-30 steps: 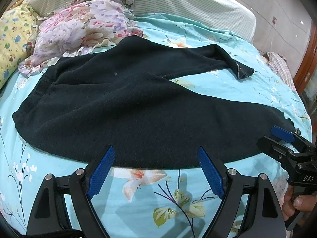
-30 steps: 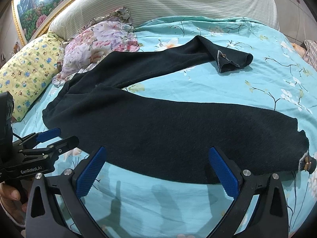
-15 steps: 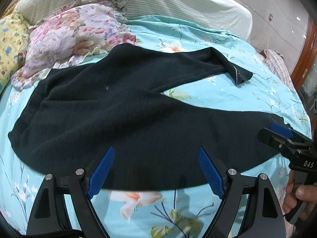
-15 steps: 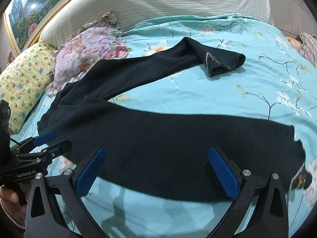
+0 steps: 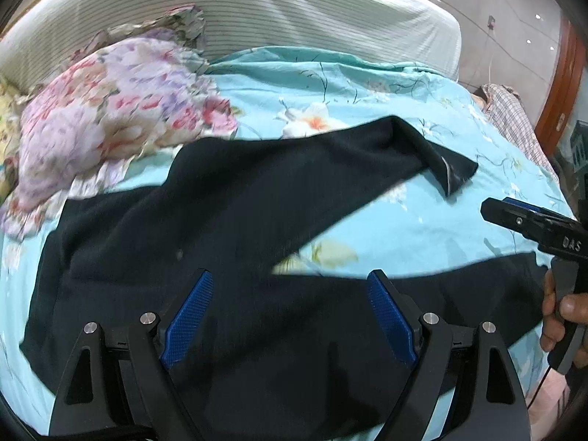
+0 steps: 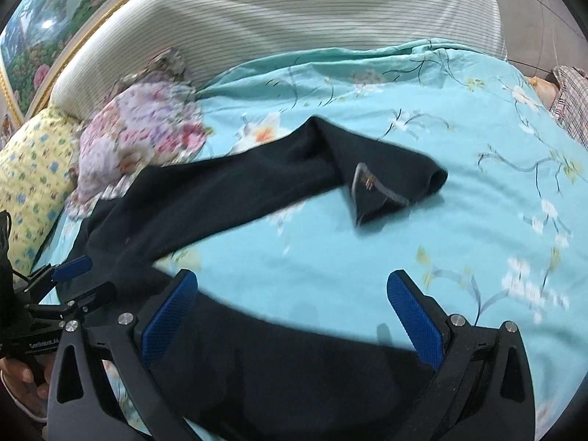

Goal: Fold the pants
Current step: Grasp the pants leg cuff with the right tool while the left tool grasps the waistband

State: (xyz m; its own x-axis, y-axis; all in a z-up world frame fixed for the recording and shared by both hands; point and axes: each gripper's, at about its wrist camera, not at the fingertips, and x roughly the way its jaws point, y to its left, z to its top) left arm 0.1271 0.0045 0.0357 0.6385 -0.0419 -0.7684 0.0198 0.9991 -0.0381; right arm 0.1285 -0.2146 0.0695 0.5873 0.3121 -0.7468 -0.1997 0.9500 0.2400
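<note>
The bed [image 6: 459, 198], dressed in a turquoise sheet printed with pale flowers, fills both views, with a striped cream headboard [image 6: 294, 11] curving behind it and a framed landscape painting [image 6: 33, 29] on the wall at the left; a tiled wall and a strip of reddish wood [image 5: 560, 84] close the room on the right, beside a bit of checked cloth [image 5: 511, 117] at the bed's edge; the dark pants [image 5: 228, 228] lie flat across the sheet, their long axis running left to right, waist toward the pillows on the left and the two legs splayed apart toward the right, the far leg ending in a cuff that is turned over; a floral pillow [image 5: 110, 117] sits just beside the waist, and a yellow patterned pillow [image 6: 29, 169] lies further left; the left tongs [image 5: 290, 312] hover over the seat of the pants with blue pads spread apart; the right tongs [image 6: 294, 316] hang above the near leg, likewise wide apart and gripping nothing.
</note>
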